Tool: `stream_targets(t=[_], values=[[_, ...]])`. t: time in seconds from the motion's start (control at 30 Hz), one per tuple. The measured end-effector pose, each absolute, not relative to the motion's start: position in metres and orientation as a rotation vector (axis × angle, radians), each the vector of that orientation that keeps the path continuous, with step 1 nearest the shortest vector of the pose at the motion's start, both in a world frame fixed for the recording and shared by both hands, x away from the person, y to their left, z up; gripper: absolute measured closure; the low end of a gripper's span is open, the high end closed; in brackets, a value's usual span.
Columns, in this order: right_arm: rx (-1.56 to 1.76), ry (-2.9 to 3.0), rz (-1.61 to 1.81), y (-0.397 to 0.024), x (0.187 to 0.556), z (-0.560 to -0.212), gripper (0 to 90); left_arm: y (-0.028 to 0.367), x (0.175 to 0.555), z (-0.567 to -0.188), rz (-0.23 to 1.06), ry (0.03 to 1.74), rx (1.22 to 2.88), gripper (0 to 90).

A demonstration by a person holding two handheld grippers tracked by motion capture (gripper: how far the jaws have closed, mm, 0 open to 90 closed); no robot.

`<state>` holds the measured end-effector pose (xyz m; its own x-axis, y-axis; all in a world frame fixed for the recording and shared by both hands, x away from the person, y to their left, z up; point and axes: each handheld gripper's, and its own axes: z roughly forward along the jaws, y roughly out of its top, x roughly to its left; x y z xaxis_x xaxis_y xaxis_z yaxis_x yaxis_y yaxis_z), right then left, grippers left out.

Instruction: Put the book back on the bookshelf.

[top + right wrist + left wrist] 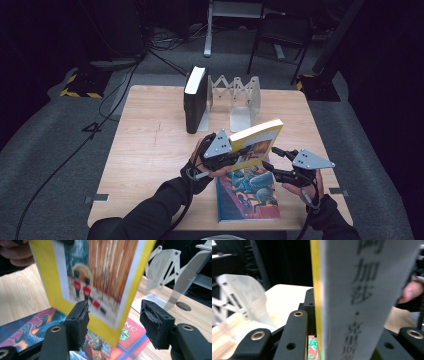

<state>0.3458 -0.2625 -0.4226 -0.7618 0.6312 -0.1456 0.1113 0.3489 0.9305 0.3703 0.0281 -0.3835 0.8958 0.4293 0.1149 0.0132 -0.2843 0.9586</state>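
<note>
A yellow-covered book (257, 142) hangs tilted above the table, with my left gripper (241, 156) shut on it. In the left gripper view its white spine (362, 302) stands between the black jaws. Its front cover (97, 277) faces my right gripper (115, 315), whose pads stand apart around the book's lower corner without pressing on it. In the high view the right gripper (272, 159) sits just right of that book. A second, colourful book (247, 197) lies flat below, near the table's front edge.
A thick black book (195, 97) stands upright at the left end of a white folding book rack (240, 95) at the back of the wooden table (150, 150). The rack's other slots are bare. A chair and cables lie beyond the table.
</note>
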Motion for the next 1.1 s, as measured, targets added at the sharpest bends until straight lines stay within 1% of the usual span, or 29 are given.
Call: stream_targets(t=[0.2,0.33,0.37,0.43,0.47,0.53,0.7,0.8,0.9,1.1], values=[[0.688,2.134,1.393,-0.268,0.348,-0.424,40.1,0.042,0.381,-0.379,0.501,0.401,1.801,74.6],[0.69,2.141,1.372,-0.268,0.35,-0.426,39.6,0.064,0.394,-0.377,0.612,0.546,1.772,74.6],[0.69,2.141,1.372,-0.268,0.35,-0.426,39.6,0.064,0.394,-0.377,0.612,0.546,1.772,74.7],[0.693,2.143,1.37,-0.268,0.35,-0.427,39.4,0.072,0.399,-0.379,0.643,0.608,1.758,74.7],[0.693,2.144,1.368,-0.267,0.351,-0.427,39.4,0.078,0.402,-0.381,0.684,0.644,1.756,74.6],[0.689,2.153,1.362,-0.267,0.351,-0.428,39.4,0.086,0.408,-0.385,0.715,0.705,1.742,74.7],[0.683,2.166,1.342,-0.265,0.352,-0.429,39.3,0.101,0.418,-0.394,0.869,0.813,1.742,74.7],[0.681,2.173,1.329,-0.264,0.352,-0.43,39.2,0.111,0.425,-0.401,0.892,0.885,1.724,74.7],[0.681,2.18,1.321,-0.264,0.352,-0.431,39.0,0.115,0.429,-0.406,0.867,0.94,1.7,74.7],[0.678,2.184,1.311,-0.263,0.353,-0.432,39.1,0.102,0.437,-0.42,0.892,1.032,1.679,74.7]])
